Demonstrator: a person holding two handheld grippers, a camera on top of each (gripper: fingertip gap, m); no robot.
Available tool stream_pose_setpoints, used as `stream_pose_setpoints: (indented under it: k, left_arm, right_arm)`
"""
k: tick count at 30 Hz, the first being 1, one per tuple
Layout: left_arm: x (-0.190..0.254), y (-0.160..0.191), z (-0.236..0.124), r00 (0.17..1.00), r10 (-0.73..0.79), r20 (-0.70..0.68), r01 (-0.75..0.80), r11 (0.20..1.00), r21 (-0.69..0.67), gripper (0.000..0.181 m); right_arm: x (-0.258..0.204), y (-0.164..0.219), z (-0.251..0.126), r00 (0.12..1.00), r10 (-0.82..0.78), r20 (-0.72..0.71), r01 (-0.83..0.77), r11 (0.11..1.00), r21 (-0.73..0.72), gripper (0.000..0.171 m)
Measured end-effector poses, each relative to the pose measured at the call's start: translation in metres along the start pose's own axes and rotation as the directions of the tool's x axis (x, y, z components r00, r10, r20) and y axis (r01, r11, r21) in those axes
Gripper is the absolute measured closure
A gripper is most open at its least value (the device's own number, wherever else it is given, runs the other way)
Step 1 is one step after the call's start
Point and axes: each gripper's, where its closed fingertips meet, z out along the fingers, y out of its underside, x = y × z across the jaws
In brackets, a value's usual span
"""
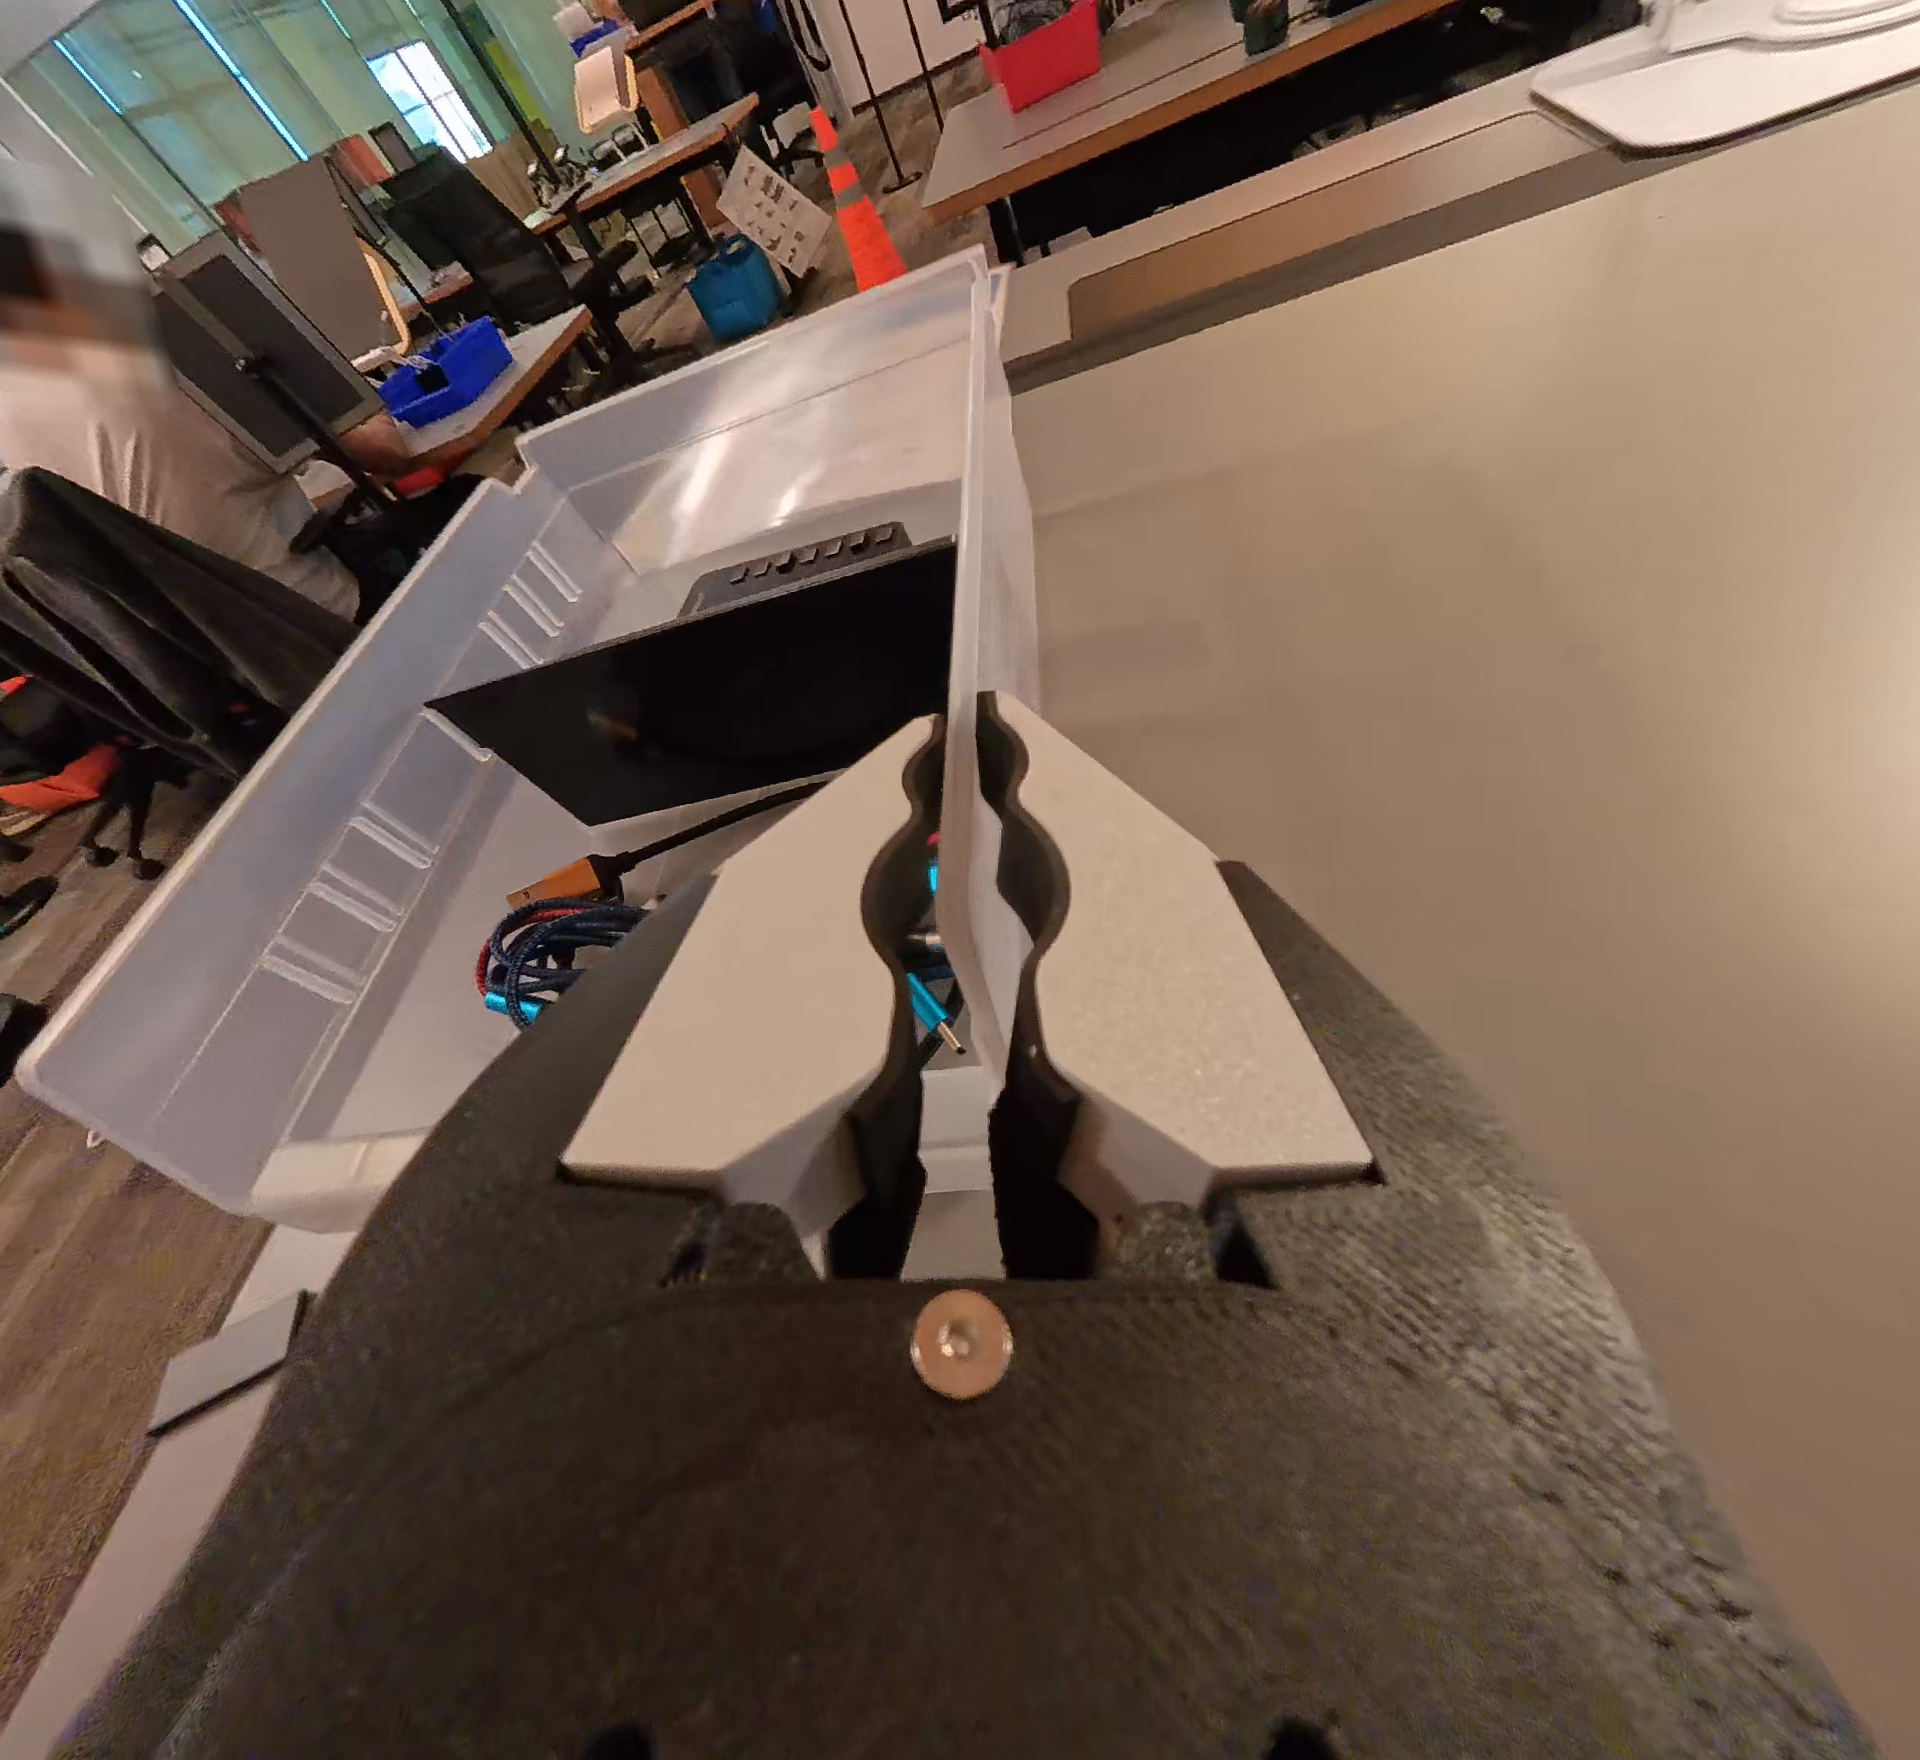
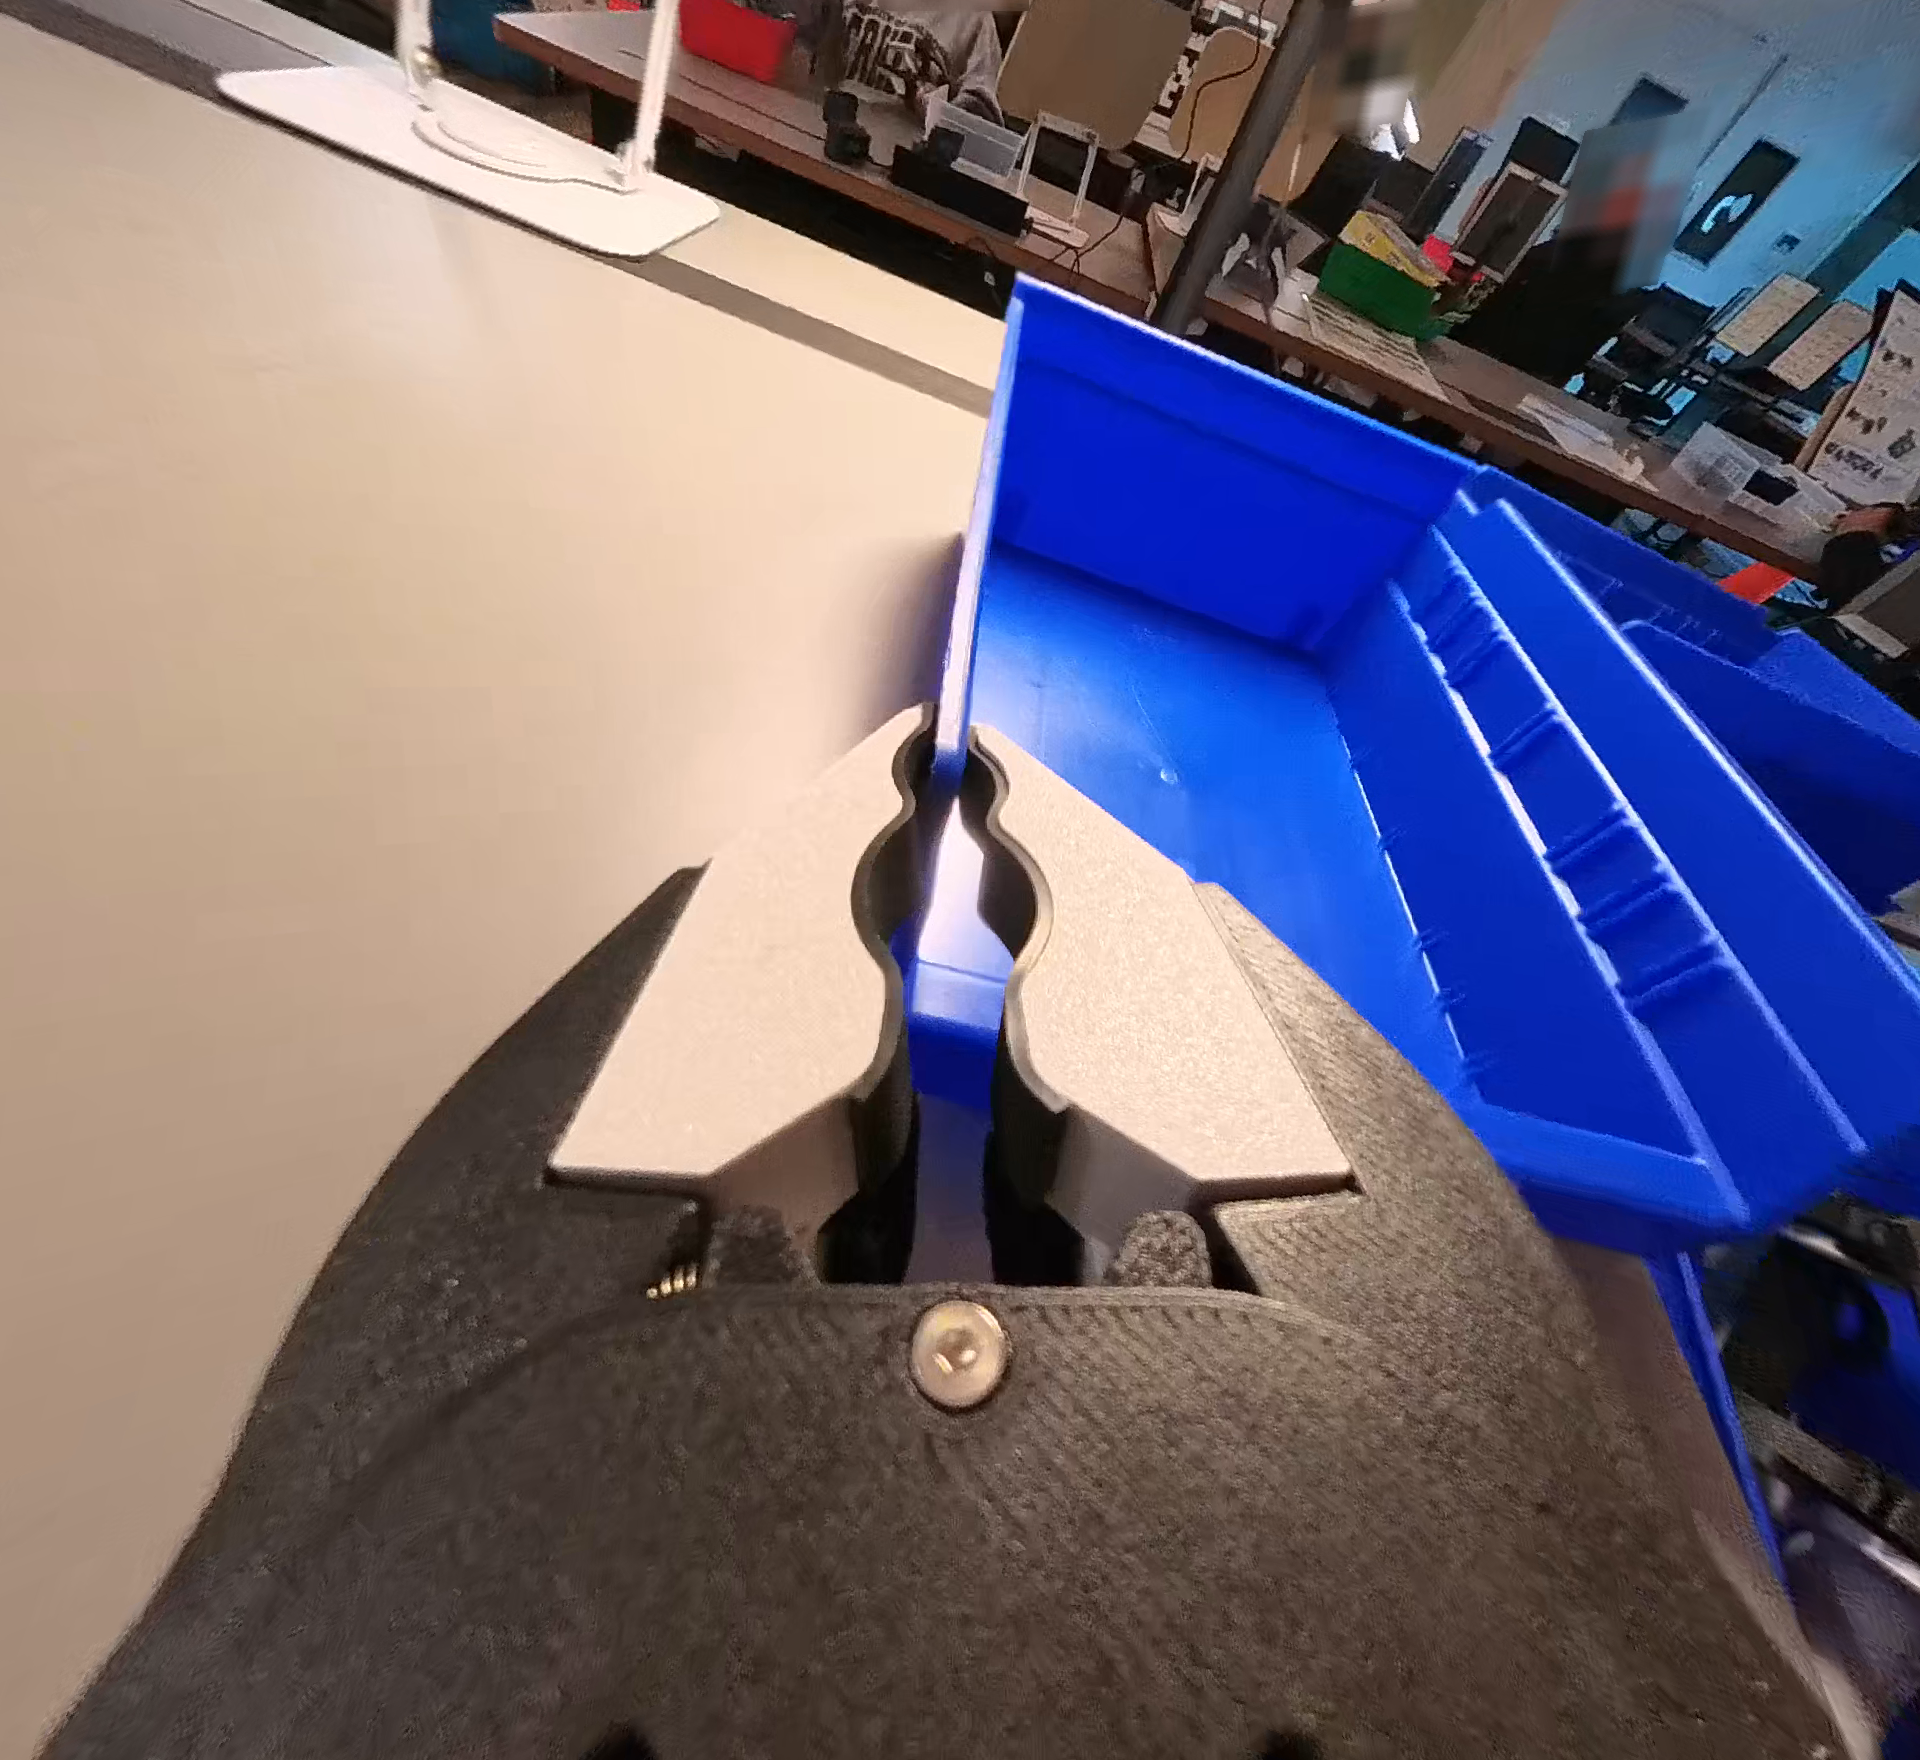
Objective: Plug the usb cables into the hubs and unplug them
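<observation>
Your left gripper [image 1: 961, 754] has its jaws clamped on the clear bin [image 1: 312, 879] wall and your right gripper [image 2: 951, 754] on the blue bin [image 2: 1247, 484] wall, likely to reposition both on the worktop [image 2: 416, 567].

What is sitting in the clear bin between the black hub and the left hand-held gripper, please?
In the left wrist view, coiled USB cables lie between the black hub and the left hand-held gripper, which clamps the clear bin wall.

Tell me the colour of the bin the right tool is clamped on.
Blue. The right tool grips the bin by its side wall; the right wrist view shows it best.
</observation>
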Motion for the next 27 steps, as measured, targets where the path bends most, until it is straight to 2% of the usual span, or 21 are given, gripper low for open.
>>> stream_pose_setpoints:
  k: [4, 14, 27]
  left_arm:
    - [-0.016, 0.003, 0.008, 1.0, -0.017, -0.007, 0.018, 0.999, 0.042, 0.174]
    - [-0.029, 0.007, 0.013, 1.0, -0.022, -0.019, 0.024, 0.995, 0.094, 0.174]
    - [-0.034, 0.009, 0.011, 0.998, -0.064, -0.001, 0.064, 0.993, 0.101, 0.173]
  right_arm:
    - [0.015, 0.003, 0.007, 0.998, 0.063, -0.012, -0.063, 0.998, -0.003, 0.169]
    - [0.037, 0.007, 0.022, 0.998, 0.054, -0.023, -0.054, 0.998, -0.01, 0.169]
    - [0.023, 0.003, 0.019, 0.997, 0.062, -0.053, -0.062, 0.998, -0.001, 0.169]
